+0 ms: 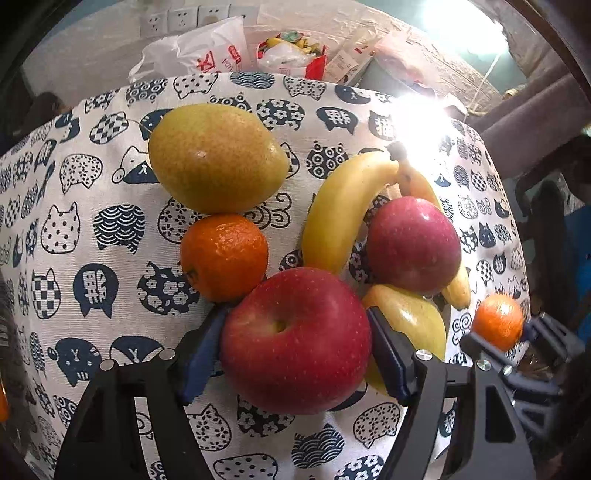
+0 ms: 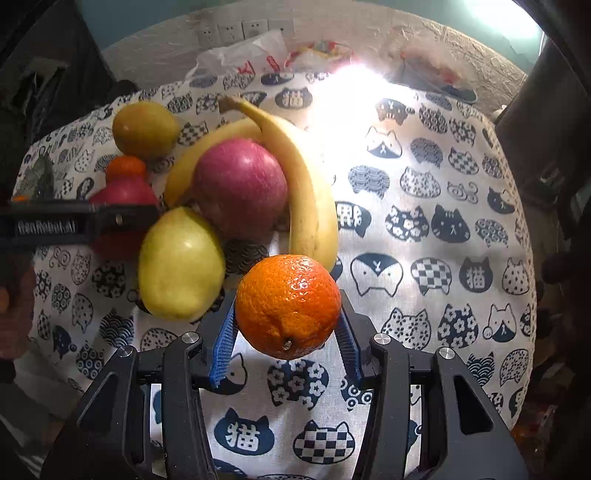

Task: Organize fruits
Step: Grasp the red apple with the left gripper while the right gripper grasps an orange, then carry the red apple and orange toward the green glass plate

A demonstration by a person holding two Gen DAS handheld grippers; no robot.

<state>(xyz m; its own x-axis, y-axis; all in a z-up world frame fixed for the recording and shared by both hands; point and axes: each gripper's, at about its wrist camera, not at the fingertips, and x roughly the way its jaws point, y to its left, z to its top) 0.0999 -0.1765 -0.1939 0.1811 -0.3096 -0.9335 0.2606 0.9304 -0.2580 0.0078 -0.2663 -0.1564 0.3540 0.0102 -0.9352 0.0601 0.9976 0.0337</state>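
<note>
You see a white cat-print cloth (image 1: 110, 221) covering the surface, a white plastic bag with red lettering (image 1: 207, 51) behind it, and white wall sockets (image 2: 236, 31) above.

Bananas (image 2: 306, 192) curve around apple (image 2: 240, 184), behind orange (image 2: 288, 306).

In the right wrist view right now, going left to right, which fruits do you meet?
Red apple behind the other gripper → greenish pear → dark red apple → orange held between the right gripper fingers. The bananas and far fruits overlap these, so I leave them out.
</note>
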